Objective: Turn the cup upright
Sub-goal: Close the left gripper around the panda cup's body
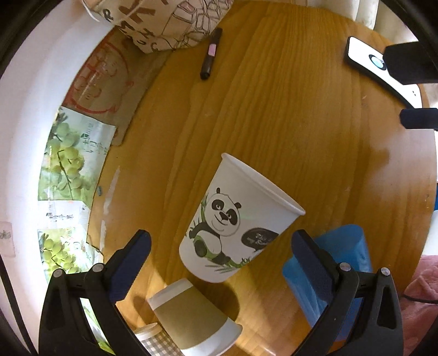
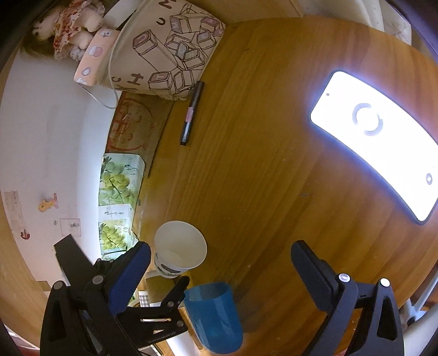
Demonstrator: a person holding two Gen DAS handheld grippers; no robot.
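Note:
A white paper cup with a panda print [image 1: 235, 221] stands upright on the wooden table [image 1: 273, 123], mouth up, between and just beyond the open fingers of my left gripper [image 1: 221, 243]. Nothing is held. In the right wrist view the same cup [image 2: 179, 247] shows its open mouth, left of my right gripper [image 2: 221, 254], which is open and empty above the table. The left gripper's fingers show below that cup in the right wrist view [image 2: 175, 290]. The right gripper's finger tips show at the far right of the left wrist view [image 1: 410, 63].
A brown-sleeved paper cup [image 1: 191, 315] lies upside down near the front, next to a checked cup [image 1: 153, 339]. A blue plastic cup [image 1: 336, 263] stands upright at the right [image 2: 213, 317]. A black marker [image 1: 210, 53], a printed bag [image 1: 164, 22], a lit phone [image 2: 383, 139] and grape-print boxes [image 1: 68, 158] lie further off.

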